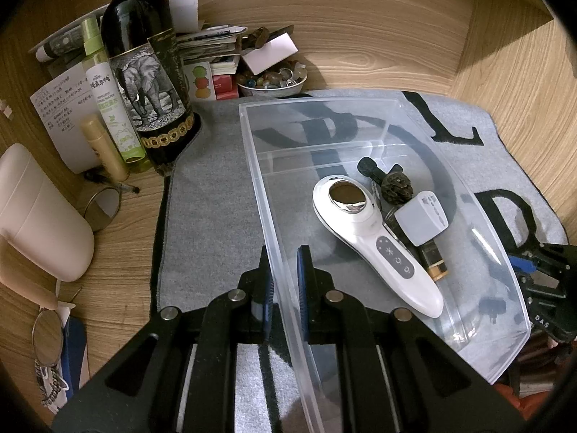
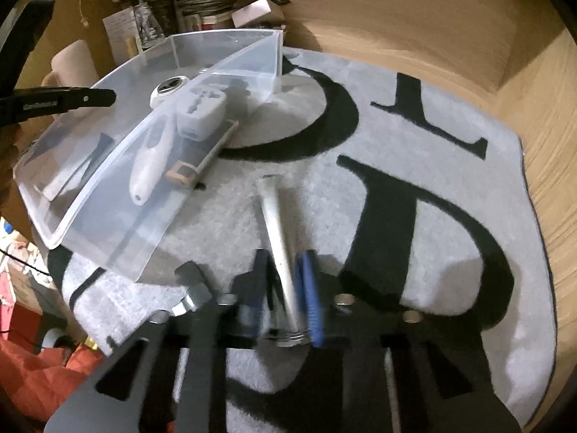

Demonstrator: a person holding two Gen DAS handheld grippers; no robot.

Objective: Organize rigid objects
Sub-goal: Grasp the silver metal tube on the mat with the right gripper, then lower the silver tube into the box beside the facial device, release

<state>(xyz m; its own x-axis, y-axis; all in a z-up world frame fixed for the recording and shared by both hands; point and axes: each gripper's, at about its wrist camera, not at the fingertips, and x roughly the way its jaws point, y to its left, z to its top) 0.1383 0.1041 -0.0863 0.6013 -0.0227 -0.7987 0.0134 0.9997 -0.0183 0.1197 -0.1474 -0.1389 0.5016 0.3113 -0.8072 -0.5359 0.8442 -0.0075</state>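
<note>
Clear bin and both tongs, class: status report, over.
Left tongs shut on clear bin wall. Right tongs shut on silver tube on grey mat. White handheld device, adapter already binned. Path clear.

Warm, dim light here, fisheye bending my edges into dark corners, and my right view smeared with motion blur.

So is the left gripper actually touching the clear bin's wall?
Touching. In the left wrist view the left gripper is closed on the clear bin's wall, both pads pressed against the plastic with no gap.
</note>
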